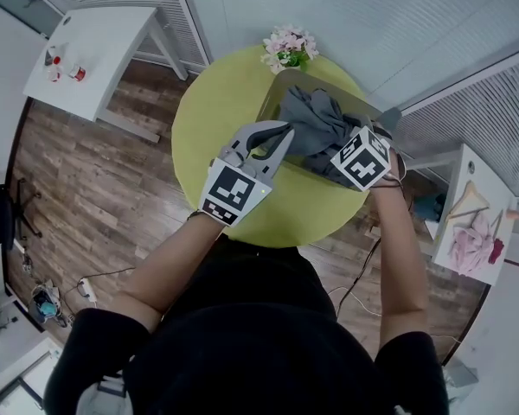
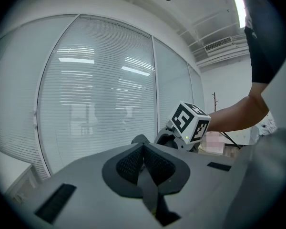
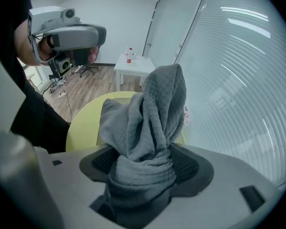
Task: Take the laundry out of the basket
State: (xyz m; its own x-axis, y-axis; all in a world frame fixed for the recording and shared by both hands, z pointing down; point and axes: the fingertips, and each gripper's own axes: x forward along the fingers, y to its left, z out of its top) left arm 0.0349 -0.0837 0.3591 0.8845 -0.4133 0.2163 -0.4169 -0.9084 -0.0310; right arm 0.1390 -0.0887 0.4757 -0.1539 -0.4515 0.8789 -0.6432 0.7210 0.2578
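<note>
Nearby, holds the left gripper [image 1: 277,137] shut on nothing, idle beside the basket [image 1: 273,100]. Clamps the right gripper [image 3: 145,162] on a bunched grey cloth [image 3: 157,104], seemingly to lift it out of the basket on the yellow table [image 1: 203,137].

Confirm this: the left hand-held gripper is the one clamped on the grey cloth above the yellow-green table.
Not right. The right hand-held gripper is the one clamped on the grey cloth above the yellow-green table, as the right gripper view shows; the left hand-held gripper is shut on nothing.
</note>
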